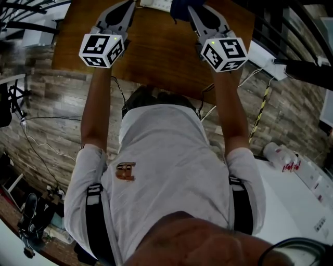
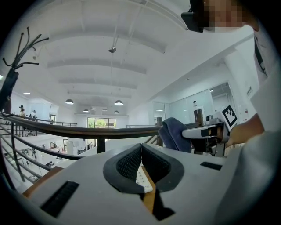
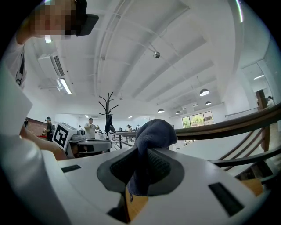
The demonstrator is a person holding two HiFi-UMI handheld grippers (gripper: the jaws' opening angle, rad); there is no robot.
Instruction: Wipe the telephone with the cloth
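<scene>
Left gripper [image 2: 141, 148]: fingers pressed together, nothing between them. Its tips point level over the wooden table [image 1: 156, 52]. Just under the closed tips, in the gap below the pads, there's a white piece with rows of small buttons. That's the telephone [image 2: 141, 178], and only that strip of it shows. In the head view a white edge at the top of the picture, between the two sets of fingertips, looks like the same telephone [image 1: 156, 4], mostly cut off.

Right gripper [image 3: 147, 154]: fingers clamped on the dark blue cloth [image 3: 151, 129]. The cloth bunches up above the tips and a tail hangs down below the pads. From the left gripper view the cloth [image 2: 173, 134] sits off to the right of the left fingers, at the end of the right gripper.

Both grippers are held out side by side, apart, arms stretched forward. I can't tell whether the cloth touches the telephone.
</scene>
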